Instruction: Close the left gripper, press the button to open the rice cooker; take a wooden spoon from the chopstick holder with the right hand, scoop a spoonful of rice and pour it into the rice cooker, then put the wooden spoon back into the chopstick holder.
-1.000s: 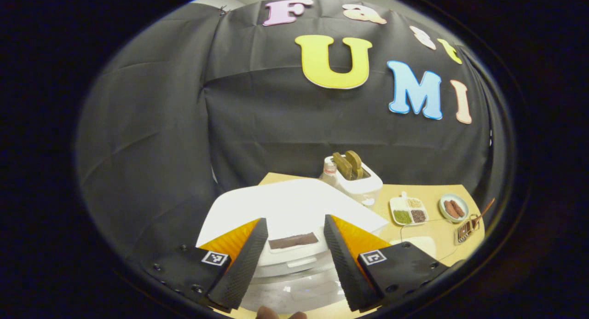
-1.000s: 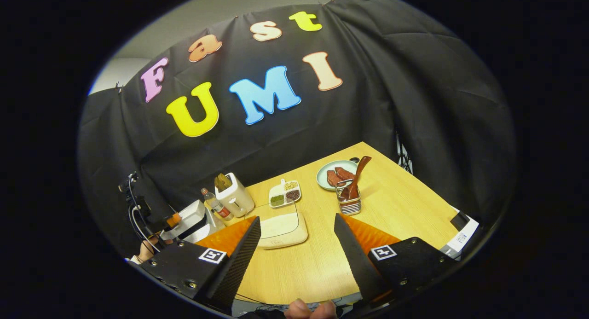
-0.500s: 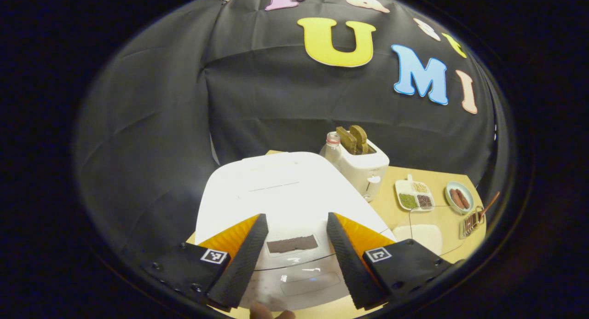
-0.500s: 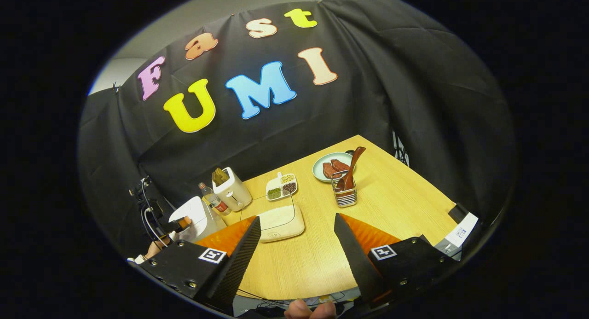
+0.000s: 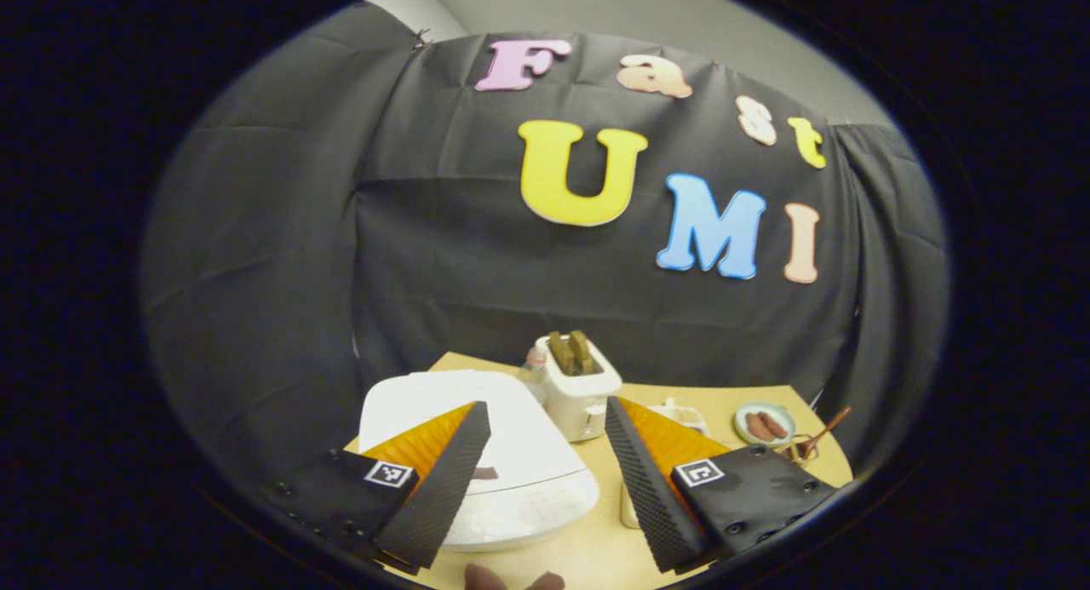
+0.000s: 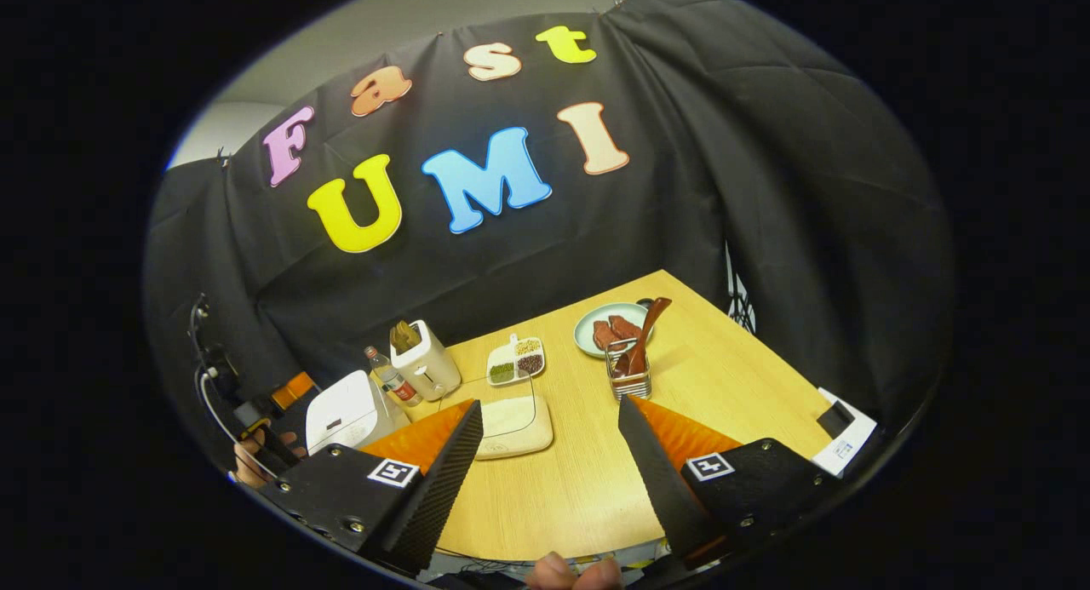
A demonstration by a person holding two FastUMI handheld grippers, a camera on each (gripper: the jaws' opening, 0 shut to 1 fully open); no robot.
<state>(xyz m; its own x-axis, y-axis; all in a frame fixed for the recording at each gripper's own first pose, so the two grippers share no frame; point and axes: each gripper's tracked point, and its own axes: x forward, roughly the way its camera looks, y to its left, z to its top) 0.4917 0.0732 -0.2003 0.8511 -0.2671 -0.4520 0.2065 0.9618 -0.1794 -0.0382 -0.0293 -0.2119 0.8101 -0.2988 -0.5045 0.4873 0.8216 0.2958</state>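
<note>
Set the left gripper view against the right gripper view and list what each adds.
Left gripper view: the open left claw up close, near the closed rice cooker. Right gripper view: the open right claw, the tray of rice, a white card at far right, a hand at far left. Both: rice cooker, toaster, wooden spoon in the chopstick holder, plate.

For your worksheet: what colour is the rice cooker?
White; the rice cooker shows best in the left gripper view.
</note>
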